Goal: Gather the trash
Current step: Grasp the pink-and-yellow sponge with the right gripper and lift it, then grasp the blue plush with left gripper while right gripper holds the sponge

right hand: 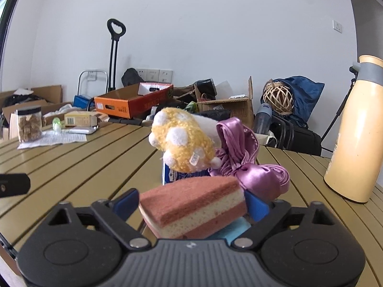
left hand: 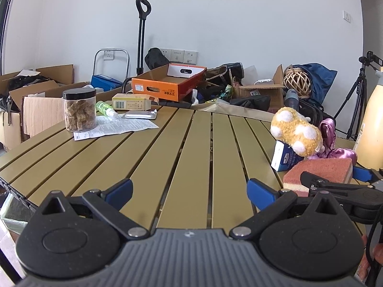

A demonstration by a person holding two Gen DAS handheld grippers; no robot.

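Observation:
My right gripper [right hand: 191,203] has its blue pads against both ends of a pink and cream sponge [right hand: 194,208], low over the slatted table [right hand: 79,167]. The sponge also shows in the left wrist view [left hand: 320,174], with the right gripper's black fingers around it. My left gripper [left hand: 189,189] is open and empty over bare slats. At the far left lie a printed paper sheet [left hand: 119,125], a silver blister pack [left hand: 140,114], a yellow medicine box [left hand: 130,102], a small green bottle [left hand: 105,108] and a snack jar [left hand: 80,110].
A yellow plush toy [right hand: 184,143] leans on a blue and white carton [right hand: 177,175] beside a purple satin bow [right hand: 246,157]. A cream thermos [right hand: 352,138] stands at the right. An orange cardboard tray [left hand: 167,82], boxes and bags crowd the floor behind the table.

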